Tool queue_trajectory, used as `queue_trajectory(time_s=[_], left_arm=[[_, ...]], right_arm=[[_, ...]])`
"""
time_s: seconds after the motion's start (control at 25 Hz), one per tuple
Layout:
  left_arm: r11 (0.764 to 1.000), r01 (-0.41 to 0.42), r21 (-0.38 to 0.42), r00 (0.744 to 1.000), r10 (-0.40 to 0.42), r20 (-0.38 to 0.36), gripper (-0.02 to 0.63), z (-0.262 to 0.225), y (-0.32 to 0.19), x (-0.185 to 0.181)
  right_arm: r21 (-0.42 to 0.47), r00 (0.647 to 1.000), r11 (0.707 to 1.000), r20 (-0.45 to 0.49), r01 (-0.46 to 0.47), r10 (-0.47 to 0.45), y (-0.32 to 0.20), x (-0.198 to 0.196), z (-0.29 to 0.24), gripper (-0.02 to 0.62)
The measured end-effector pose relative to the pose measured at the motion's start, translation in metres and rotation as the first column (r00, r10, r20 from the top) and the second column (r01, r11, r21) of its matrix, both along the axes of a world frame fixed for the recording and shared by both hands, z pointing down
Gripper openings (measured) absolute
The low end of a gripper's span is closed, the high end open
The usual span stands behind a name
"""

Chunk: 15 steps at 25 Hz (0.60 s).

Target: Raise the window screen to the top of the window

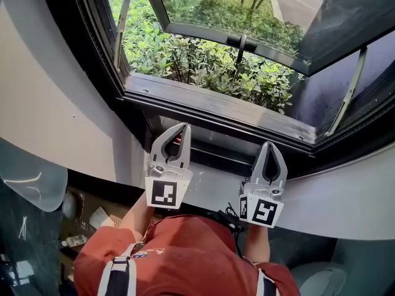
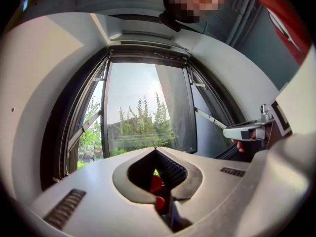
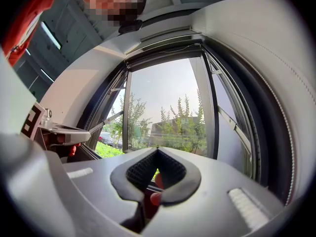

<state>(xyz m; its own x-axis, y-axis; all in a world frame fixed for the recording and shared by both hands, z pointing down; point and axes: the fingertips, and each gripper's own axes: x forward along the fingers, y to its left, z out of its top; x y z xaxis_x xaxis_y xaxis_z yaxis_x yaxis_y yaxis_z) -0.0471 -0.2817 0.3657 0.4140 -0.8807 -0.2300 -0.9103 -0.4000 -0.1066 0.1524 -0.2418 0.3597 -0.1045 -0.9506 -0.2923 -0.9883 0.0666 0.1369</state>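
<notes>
I look steeply down at a dark window frame [image 1: 203, 103]. Along its bottom, just above the white ledge [image 1: 216, 187], runs a dark low rail [image 1: 222, 154]. My left gripper [image 1: 182, 126] points at the rail's left part with its jaws together. My right gripper [image 1: 272, 144] meets the rail further right, also shut. In the left gripper view the left gripper [image 2: 156, 150] has its tips touching, with nothing seen between them. The right gripper [image 3: 157, 149] looks the same in its own view. No mesh shows across the window opening [image 2: 143, 112]. The top bar [image 2: 148, 58] sits high above.
A glass casement [image 1: 247, 17] swings outward over green shrubs [image 1: 203, 60], held by metal stay arms [image 1: 349, 91]. A curved white wall [image 1: 43, 103] flanks the window on both sides. Boxes [image 1: 92, 221] lie on the floor at lower left.
</notes>
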Motion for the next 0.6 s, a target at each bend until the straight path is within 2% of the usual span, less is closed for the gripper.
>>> queue_trajectory(time_s=[0.6], left_arm=[[1.000, 0.000, -0.001, 1.000, 0.000, 0.001, 0.006, -0.0003, -0.0021, 0.0023]], right_arm=[[0.000, 1.000, 1.000, -0.015, -0.003, 0.003, -0.0034, -0.0027, 0.0004, 0.010]])
